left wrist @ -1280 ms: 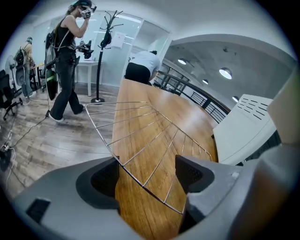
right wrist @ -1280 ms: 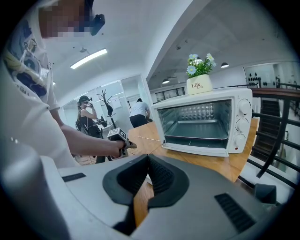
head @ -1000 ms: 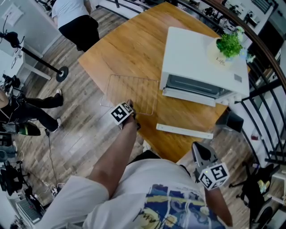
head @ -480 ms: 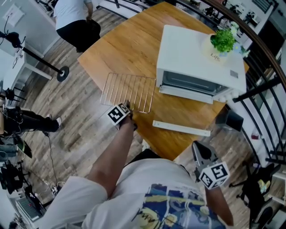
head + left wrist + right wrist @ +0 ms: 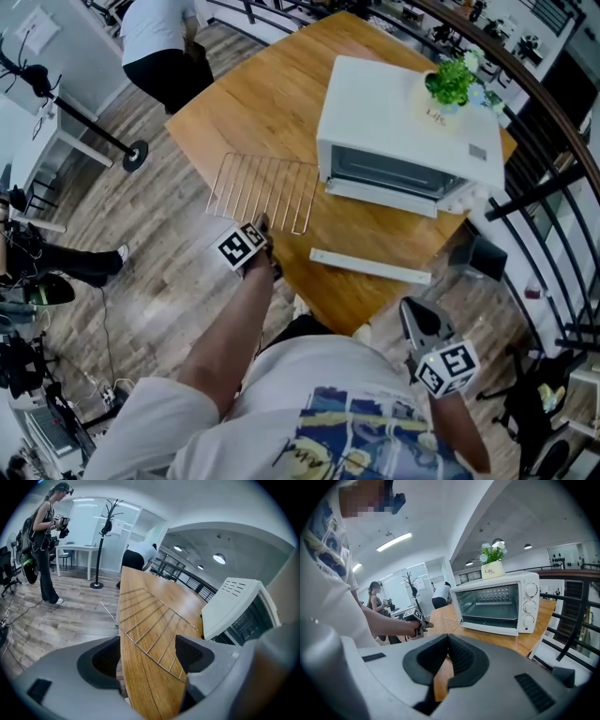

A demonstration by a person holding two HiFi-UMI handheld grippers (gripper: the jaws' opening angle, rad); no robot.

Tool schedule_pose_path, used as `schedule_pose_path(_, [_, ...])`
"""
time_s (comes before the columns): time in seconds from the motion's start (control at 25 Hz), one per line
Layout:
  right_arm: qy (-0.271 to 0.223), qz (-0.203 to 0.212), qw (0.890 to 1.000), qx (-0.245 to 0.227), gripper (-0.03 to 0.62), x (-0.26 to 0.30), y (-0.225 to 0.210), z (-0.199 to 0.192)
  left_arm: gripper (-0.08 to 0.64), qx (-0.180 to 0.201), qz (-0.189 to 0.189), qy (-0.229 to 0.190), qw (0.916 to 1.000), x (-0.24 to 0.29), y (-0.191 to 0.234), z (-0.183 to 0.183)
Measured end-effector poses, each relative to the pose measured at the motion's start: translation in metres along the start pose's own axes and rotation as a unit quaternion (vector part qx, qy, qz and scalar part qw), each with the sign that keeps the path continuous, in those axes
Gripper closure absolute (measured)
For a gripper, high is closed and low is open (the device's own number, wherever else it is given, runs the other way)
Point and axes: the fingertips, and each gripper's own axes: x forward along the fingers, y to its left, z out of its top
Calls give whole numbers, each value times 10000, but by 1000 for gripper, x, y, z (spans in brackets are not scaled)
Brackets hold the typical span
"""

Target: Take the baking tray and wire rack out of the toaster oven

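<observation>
Wire rack [image 5: 262, 190]: flat on table [image 5: 272, 84], just left of toaster oven [image 5: 403, 122], one corner past the table edge
Left gripper [image 5: 147, 654]: released, jaws apart at the rack's near edge
Right gripper [image 5: 446, 657]: clenched on nothing, held low, well apart from the table

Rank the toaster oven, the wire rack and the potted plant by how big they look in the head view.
Largest to smallest:
1. toaster oven, by far the largest outline
2. wire rack, flat on the table, clearly smaller
3. potted plant on the oven's top, smallest
No two look alike.
</observation>
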Motion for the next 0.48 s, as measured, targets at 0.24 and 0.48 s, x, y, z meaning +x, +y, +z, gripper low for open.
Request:
schedule_pose_path(0.24, [-30,129,9999,-59,591,-17,-7,-7,199,-50,-194,-146,9997,-25,-16,-8])
schedule_pose_path(0.48, [-87,248,9996,-116,591,-33,-13,-12,199,-196,-435,-274,9985,-53,-33,-18])
